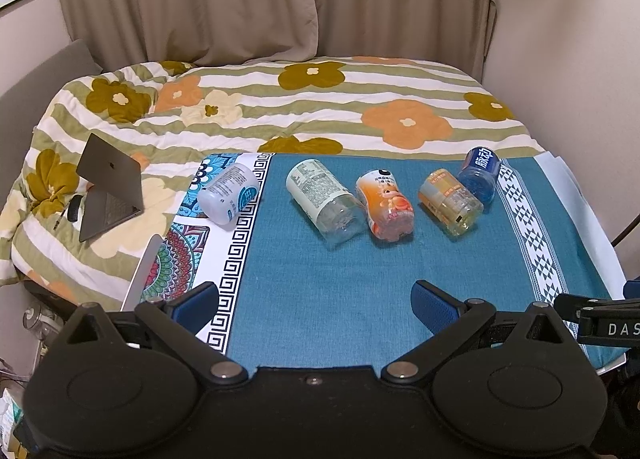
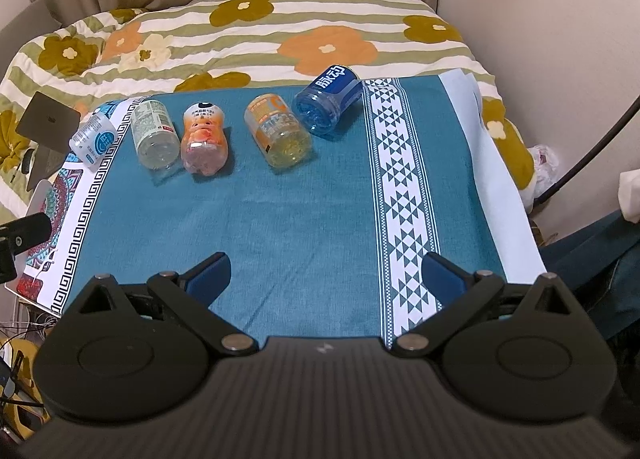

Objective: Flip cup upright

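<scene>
Several cut-off bottle cups lie on their sides in a row across the far part of a teal tablecloth [image 1: 320,259]. From the left they are a white-and-blue cup [image 1: 228,195] [image 2: 93,141], a clear cup with a white label [image 1: 326,201] [image 2: 156,135], an orange-pink cup [image 1: 386,205] [image 2: 204,139], a yellow cup [image 1: 450,201] [image 2: 278,131] and a blue cup [image 1: 480,175] [image 2: 326,101]. My left gripper [image 1: 314,291] hovers open over the near cloth, well short of the cups. My right gripper [image 2: 326,263] is open too, with nothing between its fingers.
An open grey laptop [image 1: 108,187] rests on the floral quilt [image 1: 320,99] left of the table. Curtains and a wall close off the back and right. A dark cable [image 2: 592,147] runs down the right side. The cloth's patterned left border [image 1: 224,259] hangs near the table edge.
</scene>
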The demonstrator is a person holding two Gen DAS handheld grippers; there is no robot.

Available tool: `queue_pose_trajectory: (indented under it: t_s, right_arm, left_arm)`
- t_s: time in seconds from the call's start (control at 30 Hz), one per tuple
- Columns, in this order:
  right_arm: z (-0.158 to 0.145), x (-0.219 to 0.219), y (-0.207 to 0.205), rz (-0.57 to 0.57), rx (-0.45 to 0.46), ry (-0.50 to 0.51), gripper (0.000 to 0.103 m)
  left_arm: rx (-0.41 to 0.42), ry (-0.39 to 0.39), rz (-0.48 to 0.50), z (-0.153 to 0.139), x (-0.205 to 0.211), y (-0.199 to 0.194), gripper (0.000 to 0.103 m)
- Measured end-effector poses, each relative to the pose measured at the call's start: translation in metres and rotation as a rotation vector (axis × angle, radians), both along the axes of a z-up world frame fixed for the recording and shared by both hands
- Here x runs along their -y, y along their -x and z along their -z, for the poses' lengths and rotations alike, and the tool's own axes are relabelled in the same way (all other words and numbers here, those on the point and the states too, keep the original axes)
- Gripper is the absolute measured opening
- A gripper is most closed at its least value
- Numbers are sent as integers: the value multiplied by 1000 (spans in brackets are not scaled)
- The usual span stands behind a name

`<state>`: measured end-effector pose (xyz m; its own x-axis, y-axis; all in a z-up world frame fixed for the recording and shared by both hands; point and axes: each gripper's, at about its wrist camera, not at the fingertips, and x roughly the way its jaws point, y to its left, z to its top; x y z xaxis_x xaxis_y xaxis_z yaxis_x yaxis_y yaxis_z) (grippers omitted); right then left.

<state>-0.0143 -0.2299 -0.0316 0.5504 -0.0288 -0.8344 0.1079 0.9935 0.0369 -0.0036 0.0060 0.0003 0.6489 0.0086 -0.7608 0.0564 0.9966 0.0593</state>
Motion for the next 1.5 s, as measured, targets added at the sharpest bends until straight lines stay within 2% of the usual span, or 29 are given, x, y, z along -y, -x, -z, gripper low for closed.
queue_pose_trajectory:
  t_s: [0.73, 1.03, 1.13, 1.37, 1.5]
  right_arm:
    - [0, 1, 1, -2, 6, 0, 103]
    - [-8, 10, 3, -17, 38, -34, 103]
    - [-10, 15, -2, -41, 53, -36, 103]
    - [-1, 25, -29, -137, -14, -44, 103]
    - [1, 21, -40, -175, 1, 14, 103]
  left_arm:
    - [3, 2, -16, -2, 3, 3, 103]
    - [-5, -2, -46, -5, 8, 4, 103]
    - [-11, -3, -78, -6, 9, -3, 103]
    - [-29, 13, -144, -7, 10, -37, 103]
    - [-33, 3, -141, -5, 10, -64, 103]
